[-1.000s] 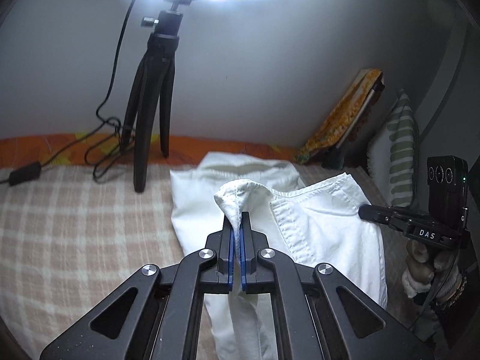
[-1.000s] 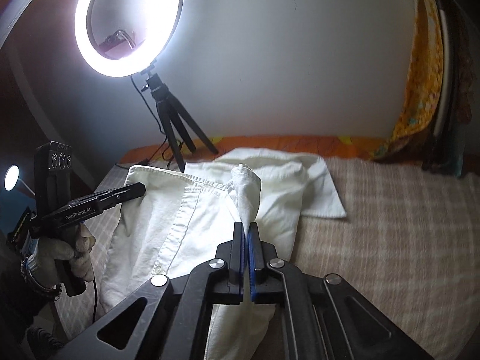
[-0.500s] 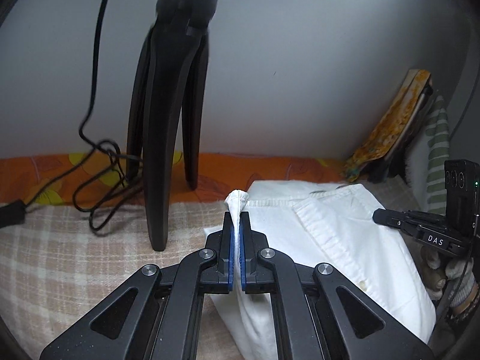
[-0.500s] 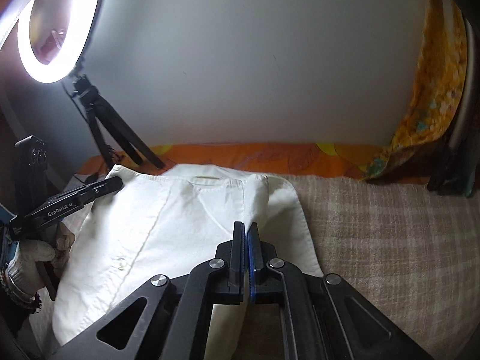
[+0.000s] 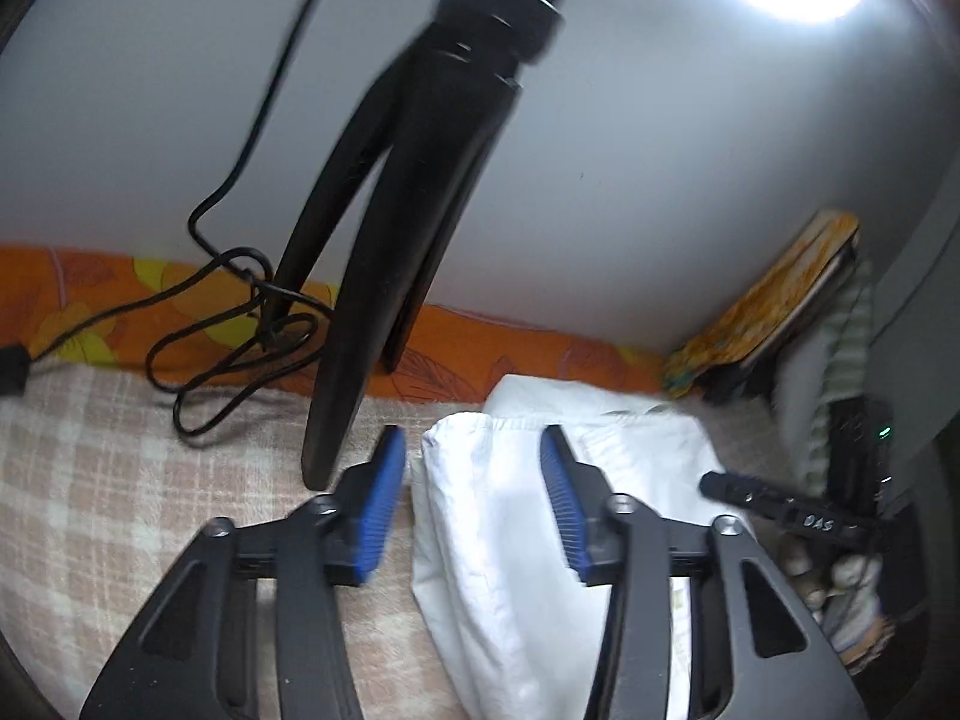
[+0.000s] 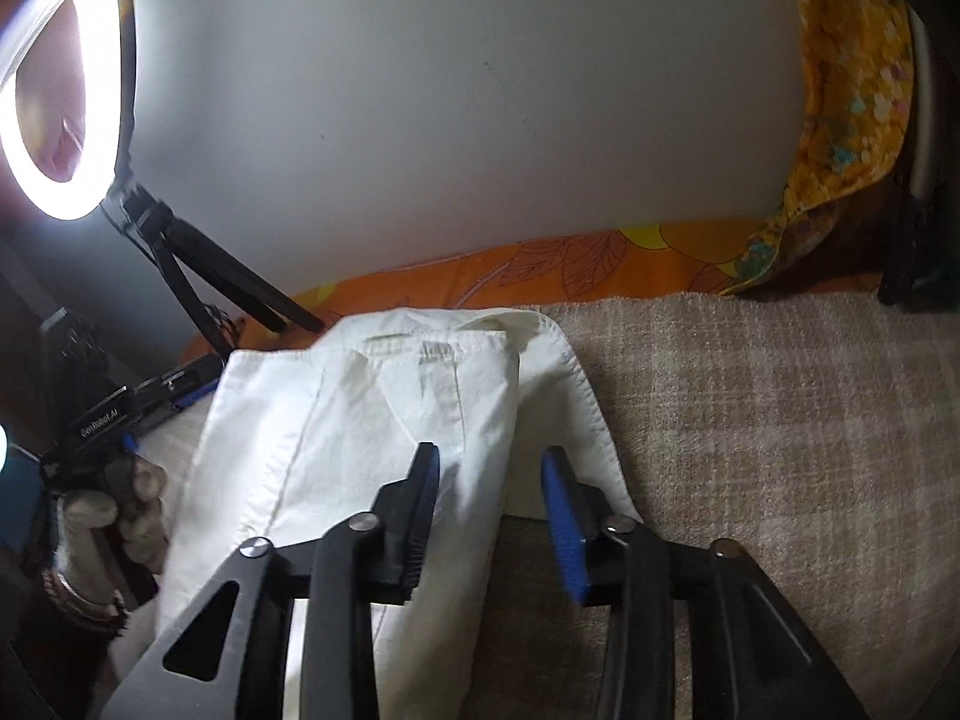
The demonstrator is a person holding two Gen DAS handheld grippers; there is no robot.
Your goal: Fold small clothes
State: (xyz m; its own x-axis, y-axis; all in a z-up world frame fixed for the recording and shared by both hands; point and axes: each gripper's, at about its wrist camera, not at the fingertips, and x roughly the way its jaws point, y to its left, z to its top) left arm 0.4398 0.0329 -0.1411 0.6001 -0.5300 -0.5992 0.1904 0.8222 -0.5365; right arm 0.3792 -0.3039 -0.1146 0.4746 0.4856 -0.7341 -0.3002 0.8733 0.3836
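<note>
Near the bed's far edge, by the wall, the white shirt (image 6: 420, 420) lies folded on the checked blanket (image 6: 780, 420). The left gripper (image 5: 474, 504) and the right gripper (image 6: 489, 516) have each just been opening, and their fingers stand moderately wide astride the folded edge without pressing it. That likely means the doubled cloth was laid here to rest flat, clear of the tripod (image 5: 384, 240) beside its left corner.

The folded white cotton shirt (image 6: 384, 420) is laid on the checked bed blanket (image 6: 780, 420); the black lamp tripod (image 5: 384, 276) is stood at its left.
</note>
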